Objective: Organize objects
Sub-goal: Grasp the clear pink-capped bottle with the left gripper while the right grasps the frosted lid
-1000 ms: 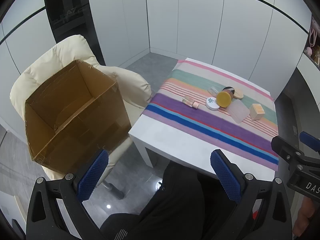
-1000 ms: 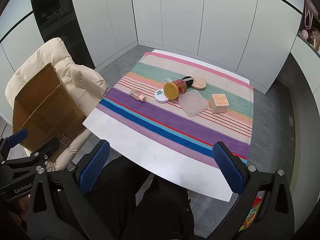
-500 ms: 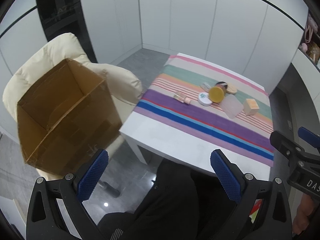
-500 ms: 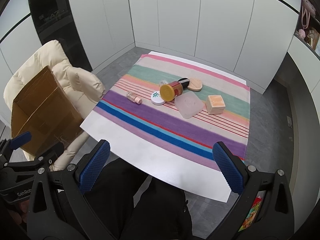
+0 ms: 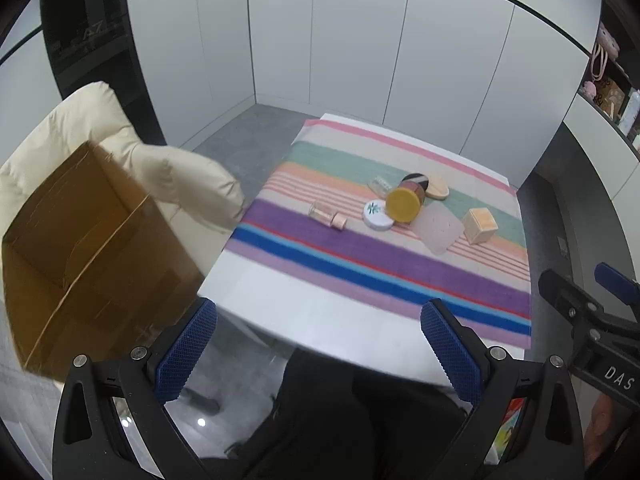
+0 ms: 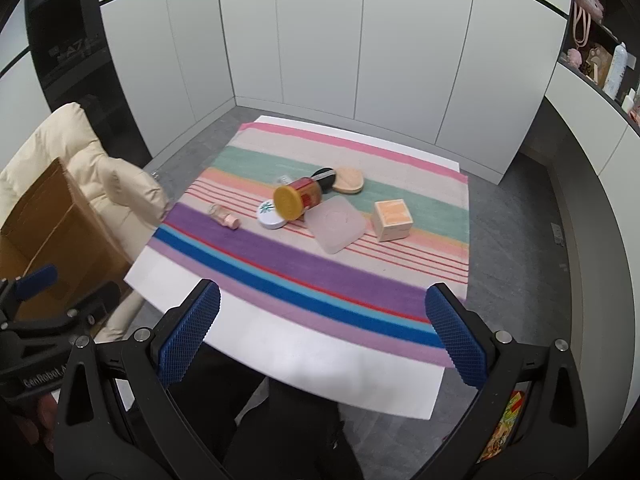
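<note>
The white desk [image 6: 304, 364] carries a striped cloth [image 6: 320, 276], and beside its left edge a cream armchair [image 5: 80, 136] holds an open cardboard box [image 5: 80, 248]. Both tools hang above the desk's near edge, well apart from the objects: the left tool [image 5: 316, 350] and the right tool [image 6: 322, 330] each have their blue pads spread wide with nothing between them. Clustered mid-cloth lie a frosted square lid [image 6: 336, 223], a wooden cube box [image 6: 393, 220], a yellow-capped jar [image 6: 298, 198] on its side, a white round tin [image 6: 272, 219] touching it, a tan oval pad [image 6: 349, 180], and a small pink-capped bottle [image 6: 224, 216] lying slightly apart on the left.
</note>
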Available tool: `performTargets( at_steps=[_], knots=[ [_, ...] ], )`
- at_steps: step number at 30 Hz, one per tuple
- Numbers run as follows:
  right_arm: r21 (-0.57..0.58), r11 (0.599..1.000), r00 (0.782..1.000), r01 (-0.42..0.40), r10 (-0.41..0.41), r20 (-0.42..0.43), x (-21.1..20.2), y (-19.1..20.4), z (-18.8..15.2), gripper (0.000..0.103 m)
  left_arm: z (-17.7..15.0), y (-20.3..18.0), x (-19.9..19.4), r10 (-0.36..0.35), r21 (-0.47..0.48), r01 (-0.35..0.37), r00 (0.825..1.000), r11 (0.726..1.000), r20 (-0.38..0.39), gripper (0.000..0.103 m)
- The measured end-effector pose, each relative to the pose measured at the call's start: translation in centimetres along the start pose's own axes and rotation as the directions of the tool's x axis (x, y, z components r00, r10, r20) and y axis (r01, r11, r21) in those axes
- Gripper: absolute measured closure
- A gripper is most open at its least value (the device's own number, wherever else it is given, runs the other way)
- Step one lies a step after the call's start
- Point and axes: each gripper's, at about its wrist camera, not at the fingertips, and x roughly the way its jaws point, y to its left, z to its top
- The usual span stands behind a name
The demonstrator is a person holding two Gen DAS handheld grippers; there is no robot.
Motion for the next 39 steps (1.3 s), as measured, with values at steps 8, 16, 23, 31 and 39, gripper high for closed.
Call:
performTargets(
  at_steps=[8, 16, 23, 31, 39],
  knots=[
    [0.030, 0.999, 1.000, 0.014, -0.013, -0.028, 3.8, -2.0, 1.4, 0.000, 2.9, -1.3, 4.2, -0.022, 0.048, 0.023, 1.000, 0.999, -0.021, 0.001],
    [0.067, 0.998, 0.996, 0.002, 0.003, -0.089, 8.6, -3.5, 2.1, 0.000, 5.1, -2.0, 8.0, -0.052, 0.089, 0.058, 0.996, 0.994, -0.072, 0.001],
    [0.035, 0.999, 0.989, -0.011, 0.016, -0.147, 13.2, -3.6, 2.7, 0.000, 6.6, -1.4, 12.3, -0.071, 0.092, 0.083, 0.990, 0.992, -0.125, 0.001],
    [-0.004, 0.999, 0.977, -0.040, 0.038, -0.210, 19.4, -2.6, 2.3, 0.000, 6.3, -0.8, 19.6, -0.026, 0.112, 0.048, 0.982, 0.993, -0.188, 0.009],
    [0.021, 0.999, 0.962, -0.042, 0.046, -0.269, 25.3, -3.3, 1.6, 0.000, 6.0, -0.4, 25.9, -0.038, 0.128, 0.068, 0.974, 0.989, -0.225, 0.015]
  ],
)
